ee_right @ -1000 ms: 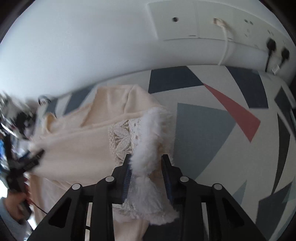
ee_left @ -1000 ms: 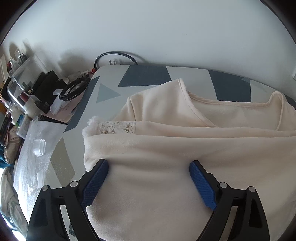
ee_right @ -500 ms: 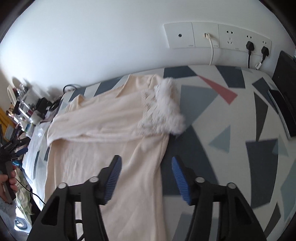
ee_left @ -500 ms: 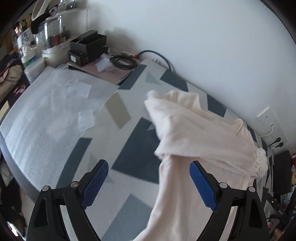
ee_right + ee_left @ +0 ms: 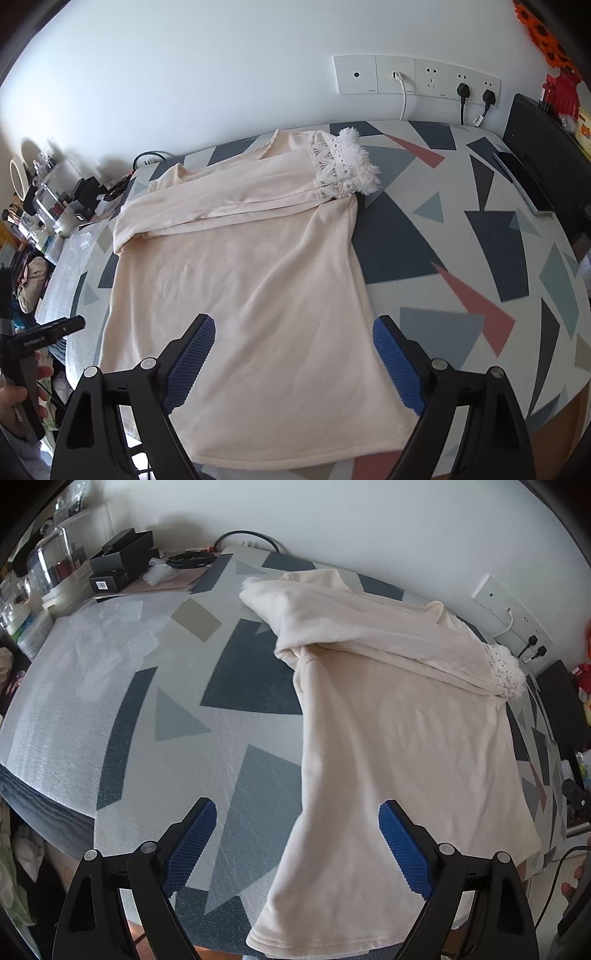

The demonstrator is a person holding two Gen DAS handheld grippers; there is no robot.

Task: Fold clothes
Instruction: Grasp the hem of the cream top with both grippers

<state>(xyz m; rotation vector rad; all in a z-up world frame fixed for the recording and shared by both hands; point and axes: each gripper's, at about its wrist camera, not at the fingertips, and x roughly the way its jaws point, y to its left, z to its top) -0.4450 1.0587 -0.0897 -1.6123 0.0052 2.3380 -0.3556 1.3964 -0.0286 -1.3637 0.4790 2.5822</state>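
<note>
Now the sweater (image 5: 240, 295) is laid lengthwise, hem nearest both grippers; the right gripper (image 5: 293, 363), just opened and empty, is centred above the hem, and the left gripper (image 5: 297, 849) is held spread over its side edge.

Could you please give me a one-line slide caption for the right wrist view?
Open right hand-held gripper above a cream sweater, sleeves folded across its chest, on a patterned table.
</note>
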